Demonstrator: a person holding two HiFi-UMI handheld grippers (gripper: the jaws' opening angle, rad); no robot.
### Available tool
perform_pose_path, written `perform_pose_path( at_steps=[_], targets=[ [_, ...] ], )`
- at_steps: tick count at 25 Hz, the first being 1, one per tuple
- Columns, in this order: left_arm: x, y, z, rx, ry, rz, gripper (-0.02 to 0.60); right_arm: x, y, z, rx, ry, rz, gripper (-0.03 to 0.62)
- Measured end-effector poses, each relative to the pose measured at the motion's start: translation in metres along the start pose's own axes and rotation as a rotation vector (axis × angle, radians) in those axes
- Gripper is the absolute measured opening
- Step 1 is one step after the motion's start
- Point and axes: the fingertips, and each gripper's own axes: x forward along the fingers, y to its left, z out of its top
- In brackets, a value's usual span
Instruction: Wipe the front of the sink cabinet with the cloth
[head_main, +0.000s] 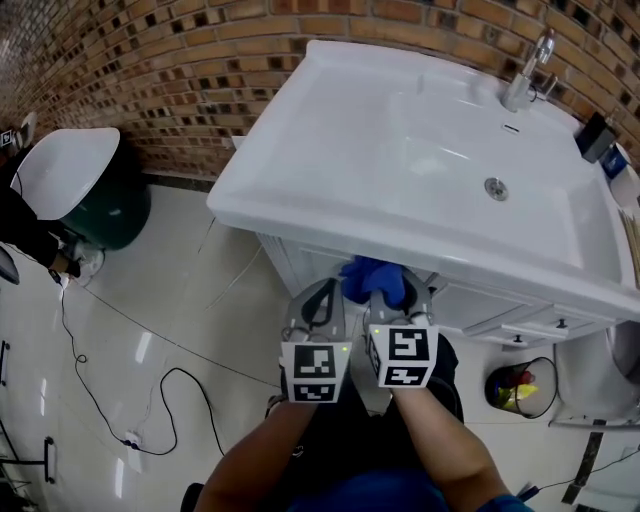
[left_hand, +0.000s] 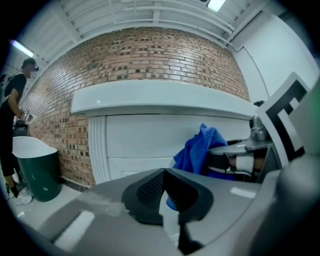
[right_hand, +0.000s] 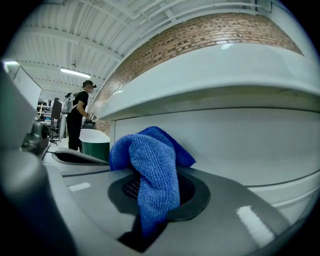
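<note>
While the right gripper (right_hand: 160, 200) pinches the blue cloth (right_hand: 150, 165) just before the white cabinet (right_hand: 240, 140), the left gripper (left_hand: 166, 190) hangs beside it, jaws together, empty. Wiping well means pressing the bunched cloth flat on the panel; whether it touches yet is unclear, the sink (head_main: 400, 150) rim hiding most of the front.

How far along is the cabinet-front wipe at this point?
Done: the cloth is picked up and clamped in the right gripper. In hand: it is held up at the cabinet front under the basin; contact can't be confirmed. The left gripper is shut and empty. Left: the wiping itself; no wiped patch shows.
</note>
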Motion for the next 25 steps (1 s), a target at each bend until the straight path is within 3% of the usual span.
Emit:
perform_pose_path(
  at_steps=[25],
  targets=[
    [0.049, -0.195, 0.017, 0.074, -0.016, -0.320, 0.006, -0.123, -0.183, -0.032, 0.048, 0.020, -0.319, 0.075]
  ],
)
